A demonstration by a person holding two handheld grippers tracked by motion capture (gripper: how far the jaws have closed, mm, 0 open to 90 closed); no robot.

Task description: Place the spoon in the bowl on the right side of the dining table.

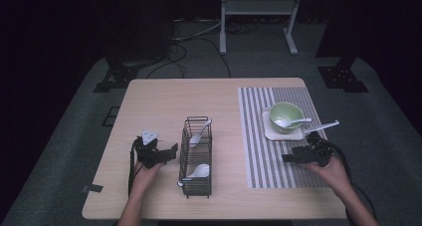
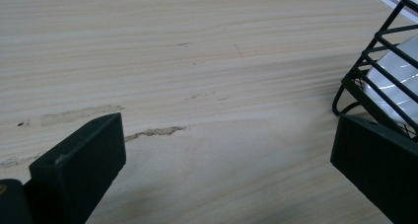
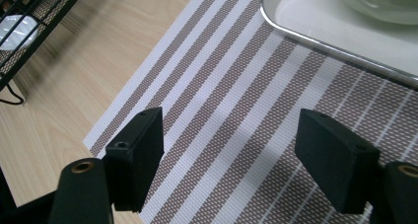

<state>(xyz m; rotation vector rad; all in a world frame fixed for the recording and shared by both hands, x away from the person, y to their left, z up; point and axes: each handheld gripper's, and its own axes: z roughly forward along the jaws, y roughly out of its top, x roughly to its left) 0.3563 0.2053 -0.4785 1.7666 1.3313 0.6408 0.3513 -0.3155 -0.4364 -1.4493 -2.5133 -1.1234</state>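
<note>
Spoons are numbering four: two lying in the basket [image 1: 196,156], one in the bowl [image 1: 285,116], one at its three o'clock, both grippers' jaws spread.

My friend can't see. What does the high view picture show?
A person's two hands hold open black grippers, left gripper and right gripper, over a wooden table. Between them stands a wire basket holding white spoons; a green bowl sits on a striped mat.
</note>
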